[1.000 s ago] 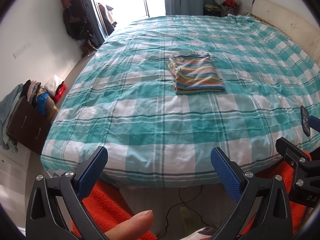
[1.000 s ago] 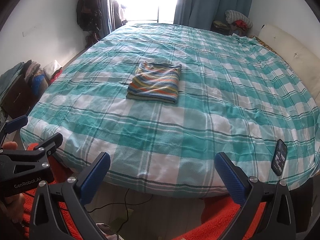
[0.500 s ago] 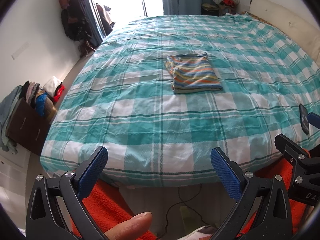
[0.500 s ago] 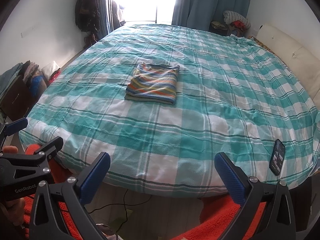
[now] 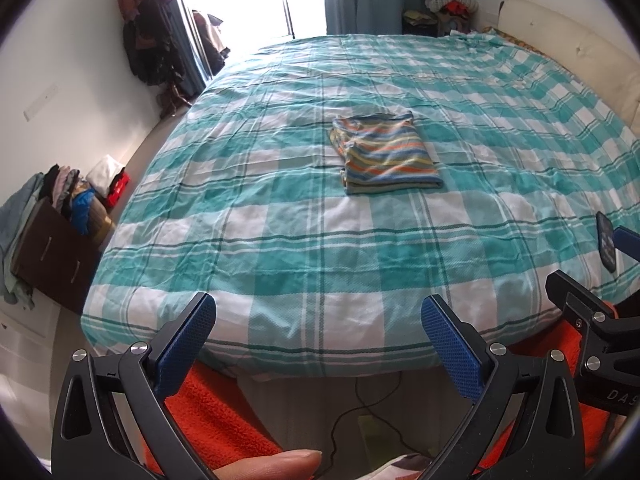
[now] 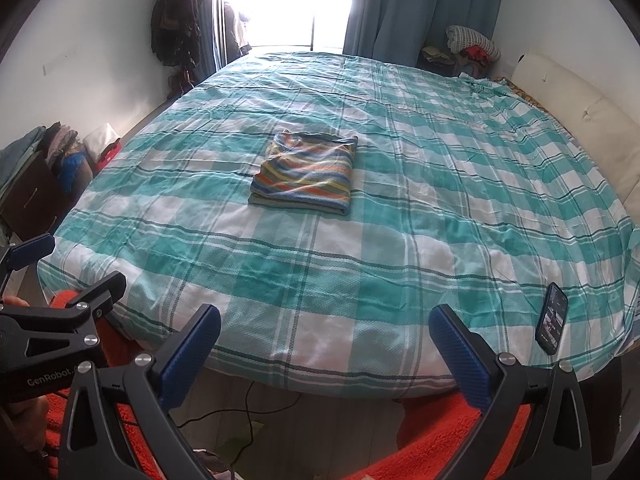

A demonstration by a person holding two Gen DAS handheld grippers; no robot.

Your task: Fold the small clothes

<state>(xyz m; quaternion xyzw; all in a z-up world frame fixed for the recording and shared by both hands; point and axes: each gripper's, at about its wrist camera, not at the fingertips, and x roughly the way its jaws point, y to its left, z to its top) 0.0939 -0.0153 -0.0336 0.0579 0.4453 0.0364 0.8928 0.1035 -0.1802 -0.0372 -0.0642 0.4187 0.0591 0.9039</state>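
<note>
Bedroom, daylit, seen from the foot of a wide bed point(image 5: 280, 264) under a teal-and-white checked cover. Nearest, low in both views: orange textured fabric point(image 6: 436, 428) below the mattress edge, with a dark cable point(image 5: 352, 404) trailing on the floor between. Left tongs point(image 5: 318, 316) held off the near edge of the bed, blue pads wide apart, nothing between them; a fingertip point(image 5: 272, 466) at the bottom of that view. Right tongs point(image 6: 324, 328) likewise spread apart and empty, level with the left pair (each visible at the margin of the other's view). On the cover by the near right corner, a dark phone point(image 6: 552, 324), lying flat. Further in, about mid-bed and well apart from both tongs, the folded striped garment point(image 6: 306, 178): a neat rectangle in blue, orange, yellow and green bands, flat on the cover, folded edge toward the near side. To the left, on the floor, a dark brown box point(image 5: 52, 256) with clothes heaped over it. Beyond, a cream headboard point(image 6: 580, 124) along the right side. Farthest, blue curtains point(image 6: 420, 8) beside a bright window, dark coats point(image 5: 148, 48) hanging at the left wall, and a bundle of linens point(image 6: 472, 44) in the right corner.
</note>
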